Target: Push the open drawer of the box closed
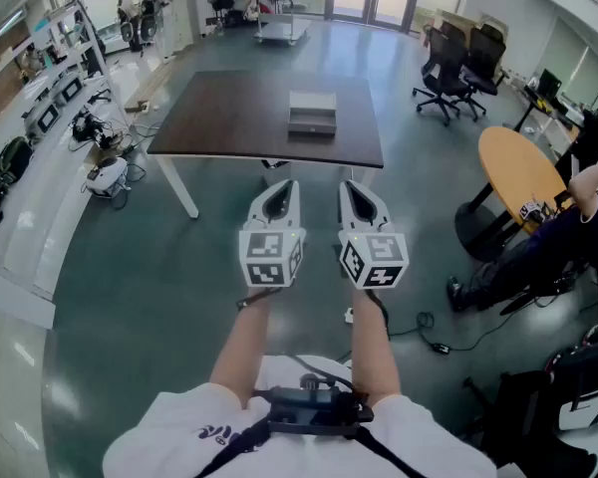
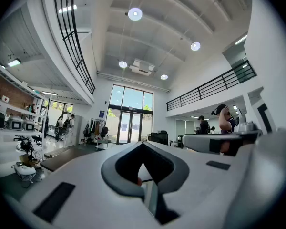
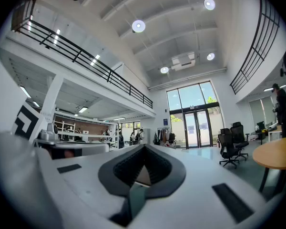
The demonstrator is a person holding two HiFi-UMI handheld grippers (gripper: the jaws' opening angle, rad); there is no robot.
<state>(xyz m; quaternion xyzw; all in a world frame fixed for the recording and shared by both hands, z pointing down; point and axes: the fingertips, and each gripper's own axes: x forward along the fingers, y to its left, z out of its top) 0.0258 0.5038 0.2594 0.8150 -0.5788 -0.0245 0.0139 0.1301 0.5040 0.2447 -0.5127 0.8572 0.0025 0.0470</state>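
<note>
Both of my tongs are closed with nothing in them. In the left gripper view the left tongs (image 2: 143,145) meet at their tips with only the bright hall and ceiling lights beyond. In the right gripper view the right tongs (image 3: 144,148) are pressed together the same way.

In the head view the left tongs (image 1: 282,189) and right tongs (image 1: 352,189) sit side by side at the centre of the frame. They are held out over the grey floor (image 1: 120,297), pointing ahead.

Above them, at upper centre, is a dark tabletop (image 1: 229,118). The box (image 1: 312,114) sits on it, toward its right half and well apart from both tongs. From here its drawer is too small for me to make out.

At the upper right are black office chairs (image 1: 458,68). At the right edge are a round wooden table (image 1: 518,172) and a seated person.

I judge the box to be light and rigid. It may slide on the smooth tabletop if I shove the drawer alone. I would not grip anything: closed tips flat on the middle of the drawer front, with the other tongs bracing the far side of the box.
</note>
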